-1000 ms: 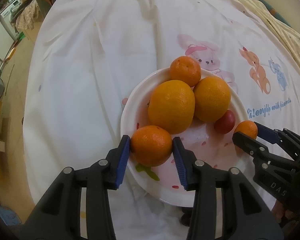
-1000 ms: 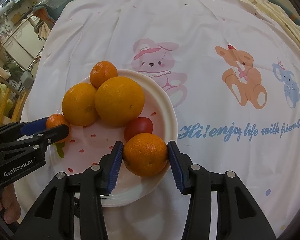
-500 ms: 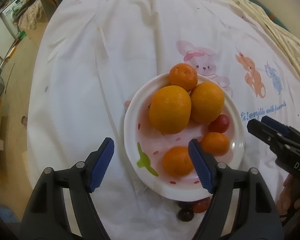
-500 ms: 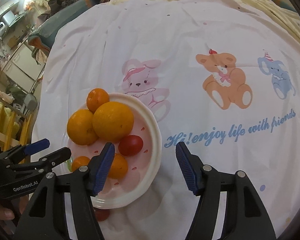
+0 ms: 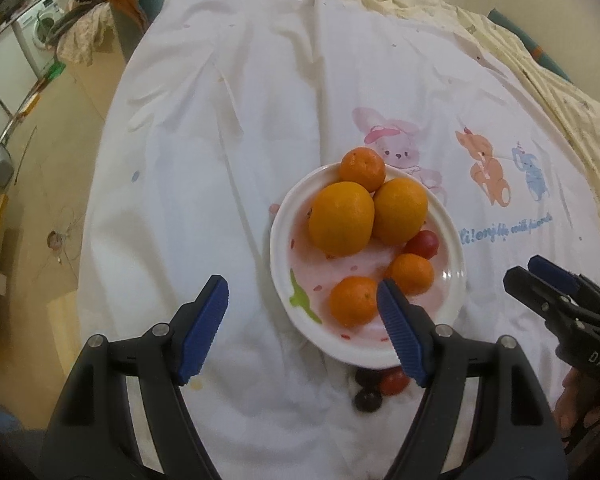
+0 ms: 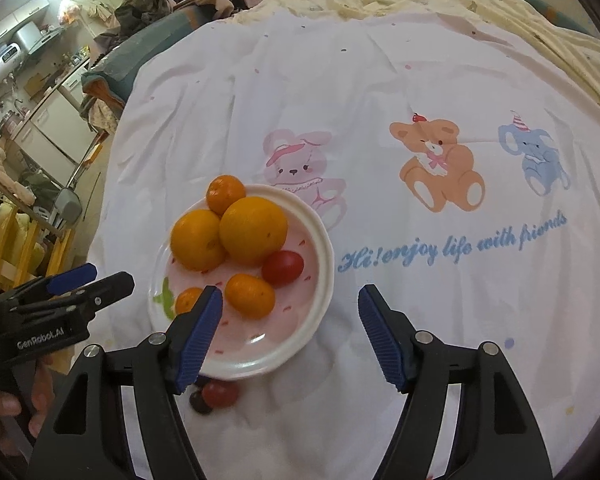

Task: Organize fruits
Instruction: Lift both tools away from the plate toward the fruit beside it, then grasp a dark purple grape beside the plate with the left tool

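A white plate (image 5: 452, 240) (image 6: 324, 256) sits on the white printed cloth. It holds two large oranges (image 5: 342, 218) (image 6: 254, 230), three small mandarins (image 5: 354, 302) (image 6: 250, 295) and a red cherry tomato (image 5: 422, 243) (image 6: 283, 267). A red tomato (image 5: 394, 383) (image 6: 220, 394) and a dark fruit (image 5: 367, 399) (image 6: 199, 402) lie on the cloth just in front of the plate. My left gripper (image 5: 302, 326) is open and empty, above the plate's near left. My right gripper (image 6: 290, 334) is open and empty, above the plate's near right.
The cloth (image 6: 420, 92) has bunny, bear and elephant prints and blue lettering. A cream blanket (image 5: 540, 64) lies along the far right. The cloth's left edge drops to the floor, with furniture and a washing machine (image 5: 40, 24) beyond.
Each gripper let go of its mandarin onto the plate, opened wide and pulled back and up from the plate. The fruit in front of the plate came into view.
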The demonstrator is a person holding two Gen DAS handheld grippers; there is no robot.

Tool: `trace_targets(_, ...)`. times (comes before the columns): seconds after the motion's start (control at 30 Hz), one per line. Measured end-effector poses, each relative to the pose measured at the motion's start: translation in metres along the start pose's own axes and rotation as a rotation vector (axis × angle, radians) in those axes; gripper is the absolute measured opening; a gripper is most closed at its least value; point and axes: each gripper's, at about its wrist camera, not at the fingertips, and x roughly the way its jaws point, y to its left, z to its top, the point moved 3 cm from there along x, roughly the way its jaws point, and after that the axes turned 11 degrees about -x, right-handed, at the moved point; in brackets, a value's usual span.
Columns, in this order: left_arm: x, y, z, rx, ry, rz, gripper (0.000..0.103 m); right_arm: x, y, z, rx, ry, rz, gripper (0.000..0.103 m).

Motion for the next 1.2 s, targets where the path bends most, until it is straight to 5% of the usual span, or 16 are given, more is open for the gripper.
trace_targets(0.53, -0.025, 0.023, -0.043, 0.005, 0.049, -0.036, 0.074, -0.029, -0.005, -0.051, 0.153, 0.016, 0.017, 0.074)
trace_targets(0.7, -0.009, 0.024, -0.062, -0.012, 0.135, -0.063, 0.073, -0.026, -0.007, -0.058, 0.195, 0.03, 0.018, 0.074)
trace_targets(1.2, 0.045, -0.033, -0.121, 0.266, 0.227, -0.038, 0.048, -0.014, -0.014, -0.059, 0.231, 0.053, 0.041, 0.074)
